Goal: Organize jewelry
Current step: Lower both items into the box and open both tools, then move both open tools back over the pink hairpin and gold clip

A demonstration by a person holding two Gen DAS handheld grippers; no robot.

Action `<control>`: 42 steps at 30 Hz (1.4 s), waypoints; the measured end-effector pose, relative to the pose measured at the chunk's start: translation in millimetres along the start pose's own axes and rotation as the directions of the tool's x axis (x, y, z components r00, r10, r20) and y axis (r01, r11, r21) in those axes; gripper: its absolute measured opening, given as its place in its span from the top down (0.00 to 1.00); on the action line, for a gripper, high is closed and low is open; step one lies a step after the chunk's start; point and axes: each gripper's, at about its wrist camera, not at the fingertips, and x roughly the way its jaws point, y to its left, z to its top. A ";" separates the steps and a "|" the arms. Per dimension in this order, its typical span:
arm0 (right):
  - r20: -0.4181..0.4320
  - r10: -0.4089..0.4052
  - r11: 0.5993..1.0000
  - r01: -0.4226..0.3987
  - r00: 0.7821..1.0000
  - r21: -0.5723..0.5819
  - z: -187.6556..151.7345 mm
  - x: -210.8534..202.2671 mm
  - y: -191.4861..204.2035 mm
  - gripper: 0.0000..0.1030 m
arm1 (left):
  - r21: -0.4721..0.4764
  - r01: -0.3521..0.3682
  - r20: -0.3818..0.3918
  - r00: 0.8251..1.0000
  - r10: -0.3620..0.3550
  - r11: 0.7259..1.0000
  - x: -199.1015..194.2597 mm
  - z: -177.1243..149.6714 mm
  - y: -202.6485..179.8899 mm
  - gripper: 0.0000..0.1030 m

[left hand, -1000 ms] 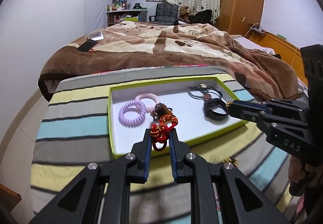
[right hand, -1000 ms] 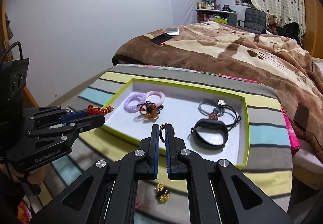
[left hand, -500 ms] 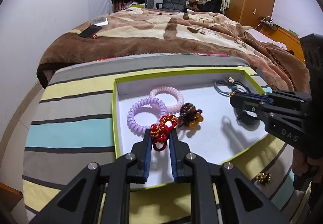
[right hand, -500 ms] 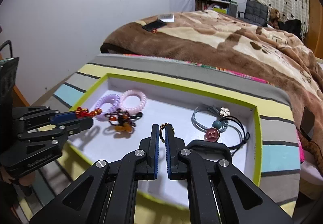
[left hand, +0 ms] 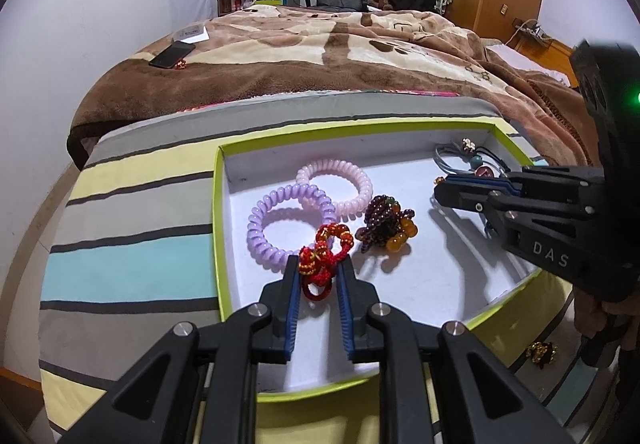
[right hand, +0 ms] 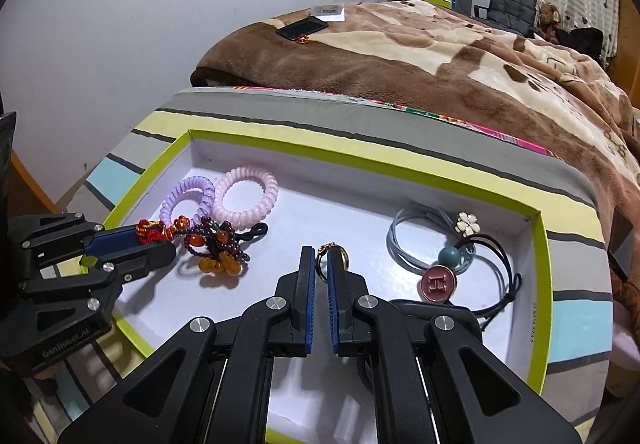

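Observation:
A white tray with a lime-green rim (left hand: 218, 224) lies on a striped cover. My left gripper (left hand: 319, 264) hangs low over the tray's near left part with a red beaded bracelet (left hand: 322, 258) between its pads. The jaws are opening, but the pads still touch the bracelet. My right gripper (right hand: 318, 256) is shut on a small gold ring (right hand: 333, 258) above the tray's middle. Its tip (left hand: 444, 189) also shows in the left wrist view. A purple coil tie (left hand: 280, 228), a pink coil tie (left hand: 348, 183) and a dark bead-and-amber bracelet (left hand: 386, 230) lie in the tray.
Hair ties with a flower and a pink button (right hand: 438, 282) lie at the tray's right, a black band (right hand: 440, 310) partly under my right gripper. A small gold piece (left hand: 542, 354) rests on the striped cover outside the tray. A phone (left hand: 172, 55) lies on the brown blanket beyond.
Both grippers have moved forward and down over the tray, carrying the red bracelet and the ring. The left jaws now stand slightly wider.

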 end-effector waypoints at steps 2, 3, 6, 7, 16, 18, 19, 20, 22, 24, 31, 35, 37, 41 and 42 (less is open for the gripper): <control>-0.006 0.005 1.000 -0.005 1.000 0.000 0.4 1.4 0.5 0.94 | 0.006 -0.002 0.001 1.000 0.002 1.000 0.8 0.3 -1.4 0.81; -0.006 0.006 1.000 -0.006 1.000 0.001 0.4 1.9 0.8 0.94 | 0.008 -0.001 0.001 1.000 0.001 1.000 1.2 0.8 -1.6 0.81; -0.014 0.012 1.000 -0.012 1.000 0.010 -0.3 3.7 1.3 0.93 | 0.013 0.001 0.000 1.000 -0.001 1.000 1.2 0.8 -2.4 0.81; -0.017 0.010 1.000 -0.010 1.000 0.011 -0.6 4.4 1.6 0.90 | 0.013 0.003 0.000 1.000 -0.003 1.000 1.0 0.6 -2.5 0.80; -0.006 0.012 1.000 -0.012 1.000 0.025 -2.2 0.4 -0.1 0.86 | 0.011 0.017 0.010 1.000 -0.017 1.000 -3.8 -1.3 -4.6 0.69; -0.002 0.014 0.999 -0.013 1.000 0.032 -3.3 -2.5 -1.6 0.85 | 0.004 0.020 0.016 1.000 -0.020 1.000 -6.4 -1.4 -3.6 0.67; 0.002 0.013 0.999 -0.013 1.000 0.037 -4.1 -4.8 -2.2 0.85 | -0.001 0.023 0.020 1.000 -0.023 1.000 -8.4 -1.7 -2.8 0.66; 0.004 0.013 0.999 -0.013 1.000 0.040 -4.5 -6.8 -2.4 0.85 | -0.007 0.024 0.024 0.999 -0.024 1.000 -10.3 -1.8 -2.1 0.65; 0.014 0.013 0.999 -0.013 1.000 0.046 -5.7 -13.2 -3.2 0.84 | -0.017 0.026 0.033 0.999 -0.026 1.000 -16.3 -3.9 -0.1 0.64; 0.028 0.014 0.998 -0.015 1.000 0.055 -7.3 -21.7 -3.0 0.82 | -0.025 0.026 0.041 0.999 -0.025 0.999 -22.7 -5.3 0.9 0.64; 0.091 0.024 0.997 -0.030 0.996 0.064 -21.8 -64.3 3.4 0.78 | -0.052 0.018 0.097 0.995 -0.013 0.999 -60.0 -18.4 -1.9 0.64; 0.125 0.026 0.997 -0.034 0.992 0.066 -38.1 -91.7 9.8 0.77 | -0.068 0.017 0.138 0.990 -0.008 0.998 -85.5 -30.7 -8.5 0.64; 0.139 0.028 0.997 -0.037 0.990 0.064 -47.9 -104.3 14.4 0.77 | -0.077 0.018 0.157 0.988 -0.006 0.997 -97.2 -38.1 -11.5 0.64; 0.161 0.025 0.997 -0.035 0.987 0.061 -69.4 -128.3 22.6 0.77 | -0.096 0.011 0.181 0.983 0.007 0.995 -117.4 -56.9 -19.4 0.64; 0.164 0.026 0.997 -0.037 0.986 0.061 -75.0 -133.8 25.4 0.77 | -0.101 0.009 0.185 0.983 0.010 0.995 -121.9 -61.7 -21.6 0.64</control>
